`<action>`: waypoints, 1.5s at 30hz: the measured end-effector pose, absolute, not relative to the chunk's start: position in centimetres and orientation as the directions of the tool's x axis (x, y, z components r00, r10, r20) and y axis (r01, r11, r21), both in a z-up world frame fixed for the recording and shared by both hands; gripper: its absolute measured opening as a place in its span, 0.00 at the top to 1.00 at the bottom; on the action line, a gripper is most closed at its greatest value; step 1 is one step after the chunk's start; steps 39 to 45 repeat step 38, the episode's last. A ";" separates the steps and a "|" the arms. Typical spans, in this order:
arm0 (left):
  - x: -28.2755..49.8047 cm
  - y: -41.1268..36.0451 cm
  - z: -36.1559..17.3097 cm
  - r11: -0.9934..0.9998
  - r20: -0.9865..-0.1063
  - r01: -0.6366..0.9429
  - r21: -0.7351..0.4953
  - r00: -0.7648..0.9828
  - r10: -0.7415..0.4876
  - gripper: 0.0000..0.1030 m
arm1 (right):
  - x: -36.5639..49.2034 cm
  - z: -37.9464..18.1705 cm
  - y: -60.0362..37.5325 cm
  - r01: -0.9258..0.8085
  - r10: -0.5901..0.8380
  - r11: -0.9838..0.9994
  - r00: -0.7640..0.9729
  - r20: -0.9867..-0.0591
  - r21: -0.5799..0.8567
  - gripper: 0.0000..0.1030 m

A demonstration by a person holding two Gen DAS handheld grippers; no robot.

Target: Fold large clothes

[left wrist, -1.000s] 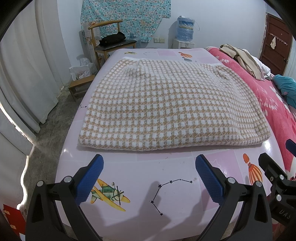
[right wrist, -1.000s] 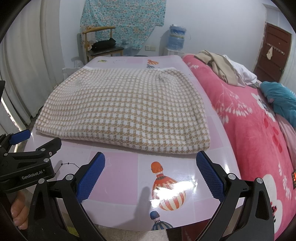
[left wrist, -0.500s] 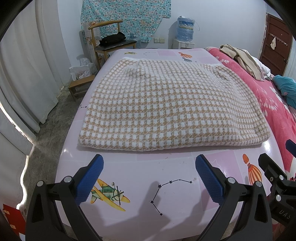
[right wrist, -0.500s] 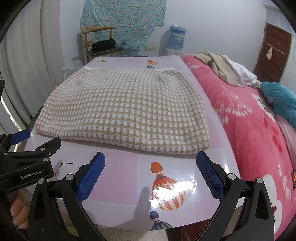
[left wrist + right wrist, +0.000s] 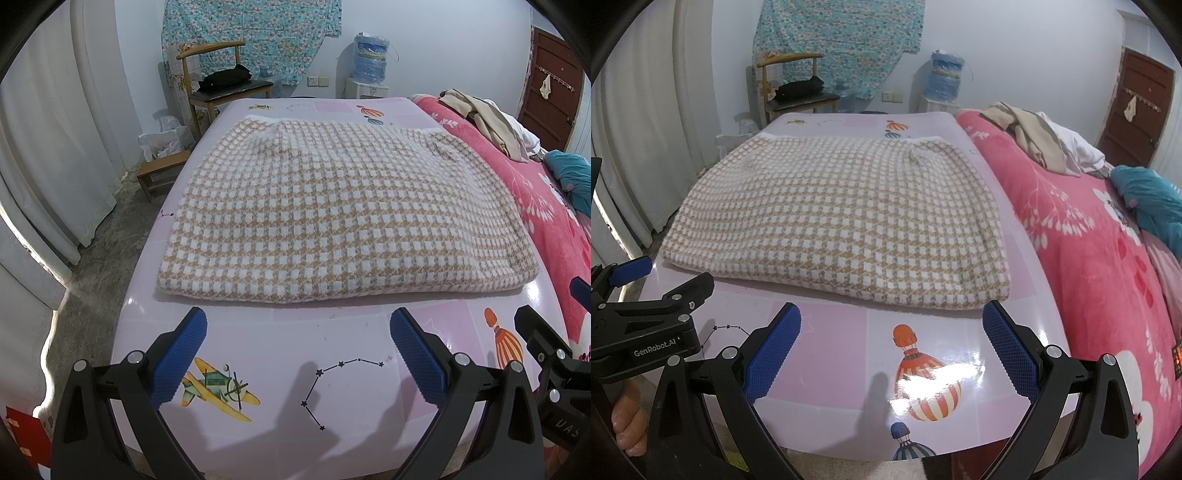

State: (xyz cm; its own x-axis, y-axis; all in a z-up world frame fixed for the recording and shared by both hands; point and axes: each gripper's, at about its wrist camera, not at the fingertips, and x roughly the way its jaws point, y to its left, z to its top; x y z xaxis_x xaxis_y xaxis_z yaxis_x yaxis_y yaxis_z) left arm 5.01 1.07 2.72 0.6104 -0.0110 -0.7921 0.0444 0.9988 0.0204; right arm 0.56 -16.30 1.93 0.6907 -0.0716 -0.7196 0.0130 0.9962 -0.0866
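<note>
A large tan-and-white checked knit garment point(image 5: 343, 210) lies flat and folded on the pink printed table point(image 5: 332, 354); it also shows in the right wrist view point(image 5: 842, 225). My left gripper point(image 5: 297, 343) is open and empty, hovering over the table's near edge short of the garment's front hem. My right gripper point(image 5: 892, 339) is open and empty, just short of the garment's near right corner. The left gripper's body point(image 5: 646, 332) shows at the left of the right wrist view.
A bed with a pink blanket point(image 5: 1108, 277) lies right of the table, with beige clothes point(image 5: 1034, 140) and a teal cloth point(image 5: 1148, 199) on it. A wooden chair point(image 5: 221, 81), a low stool point(image 5: 159, 173) and white curtains point(image 5: 44, 147) stand at left.
</note>
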 end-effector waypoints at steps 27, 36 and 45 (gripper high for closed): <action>5.0 1.1 2.8 0.999 -0.792 0.045 0.018 0.610 -0.013 0.05 | 0.6 1.9 -16.4 0.006 -0.066 0.996 0.690 -0.721 -0.085 0.08; 5.1 1.1 2.6 0.999 -0.797 0.036 0.013 0.604 -0.012 0.05 | 0.6 1.9 -16.6 0.004 -0.065 0.996 0.690 -0.721 -0.086 0.08; 5.1 1.1 2.6 0.999 -0.798 0.034 0.013 0.602 -0.010 0.05 | 0.6 1.9 -16.6 0.003 -0.065 0.996 0.690 -0.721 -0.086 0.08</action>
